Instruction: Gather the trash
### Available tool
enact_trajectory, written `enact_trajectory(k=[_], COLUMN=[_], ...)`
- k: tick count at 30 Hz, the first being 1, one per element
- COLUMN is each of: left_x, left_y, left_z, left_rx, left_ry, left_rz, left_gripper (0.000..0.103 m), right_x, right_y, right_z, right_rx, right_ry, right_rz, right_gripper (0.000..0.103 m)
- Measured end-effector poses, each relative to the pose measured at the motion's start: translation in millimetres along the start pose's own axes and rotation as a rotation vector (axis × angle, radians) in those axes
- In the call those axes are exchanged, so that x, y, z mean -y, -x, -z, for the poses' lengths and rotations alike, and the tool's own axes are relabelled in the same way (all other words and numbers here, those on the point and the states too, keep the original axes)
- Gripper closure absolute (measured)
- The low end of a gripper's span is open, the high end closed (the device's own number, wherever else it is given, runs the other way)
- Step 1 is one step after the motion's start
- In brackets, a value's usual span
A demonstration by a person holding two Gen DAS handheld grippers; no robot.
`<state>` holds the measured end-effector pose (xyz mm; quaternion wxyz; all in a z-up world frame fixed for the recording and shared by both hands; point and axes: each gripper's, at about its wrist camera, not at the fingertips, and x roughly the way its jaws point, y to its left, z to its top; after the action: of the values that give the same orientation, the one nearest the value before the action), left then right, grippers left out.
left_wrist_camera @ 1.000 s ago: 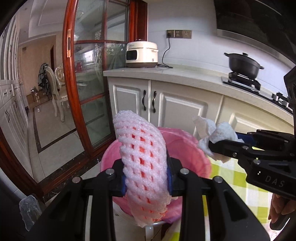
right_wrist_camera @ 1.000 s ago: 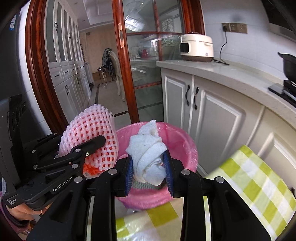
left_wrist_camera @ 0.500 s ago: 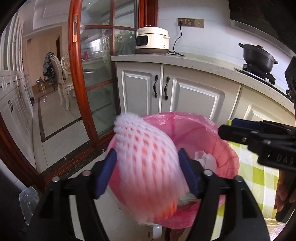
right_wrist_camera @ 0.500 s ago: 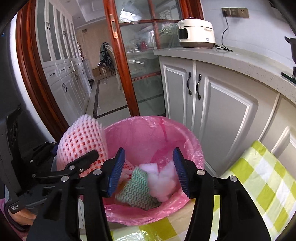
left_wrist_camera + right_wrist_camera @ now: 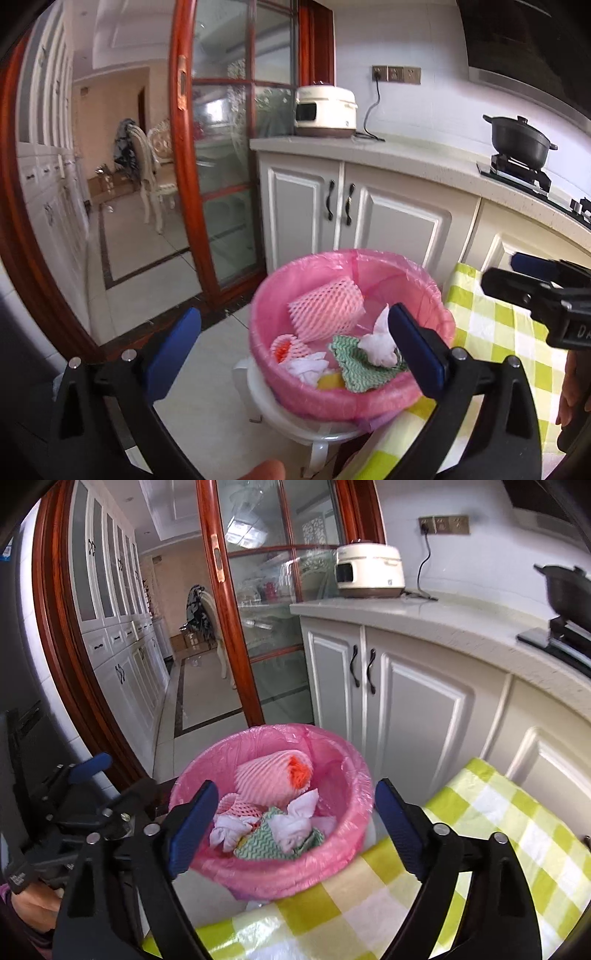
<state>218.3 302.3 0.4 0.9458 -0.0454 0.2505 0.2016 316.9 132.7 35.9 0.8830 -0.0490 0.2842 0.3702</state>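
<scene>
Underneath, checked tablecloth (image 5: 480,834); kitchen cabinets (image 5: 417,716).

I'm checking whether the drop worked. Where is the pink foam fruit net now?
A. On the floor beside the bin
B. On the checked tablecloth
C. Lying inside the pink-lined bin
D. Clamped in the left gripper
C: the foam fruit net lies inside the bin on the other trash, and the left gripper, jaws just opened, holds nothing.

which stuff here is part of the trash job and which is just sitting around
Part of the job: pink-lined bin, foam fruit net, crumpled tissue, green cloth, left gripper and right gripper, both open and empty.

Just around: rice cooker, black pot, checked tablecloth, chair.
</scene>
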Motion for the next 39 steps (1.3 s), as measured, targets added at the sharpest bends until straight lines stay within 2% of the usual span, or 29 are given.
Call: enact_trajectory(k=[6, 14, 20, 23, 30, 35, 39], left_x=[6, 31, 49, 52, 53, 53, 55], left_y=[55, 108, 141, 148, 163, 175, 180], left_z=[8, 30, 58, 69, 77, 74, 73], left_rx=[0.006, -0.041, -0.018, -0.021, -0.062, -0.038, -0.016], left_ry=[0.024, 0.022, -0.017, -0.028, 0.018, 0.041, 0.023], left_rz=[0.009, 0.105, 0.031, 0.036, 0.142, 0.132, 0.119], left_gripper=[0.005, 0.005, 0.005, 0.005, 0.005, 0.005, 0.005], right_x=[-10, -17, -15, -16, -20, -25, -29], right_y=[46, 119, 154, 164, 187, 193, 195], right_z=[27, 67, 104, 121, 120, 116, 116], right_rx=[-0.031, 0.021, 0.052, 0.057, 0.087, 0.093, 0.096], right_ry=[0.003, -0.025, -0.067, -0.068, -0.050, -0.044, -0.041], right_rz=[0.042, 0.114, 0.168, 0.195, 0.221, 0.227, 0.229], right_gripper=[0.018, 0.018, 0.018, 0.018, 0.018, 0.018, 0.018])
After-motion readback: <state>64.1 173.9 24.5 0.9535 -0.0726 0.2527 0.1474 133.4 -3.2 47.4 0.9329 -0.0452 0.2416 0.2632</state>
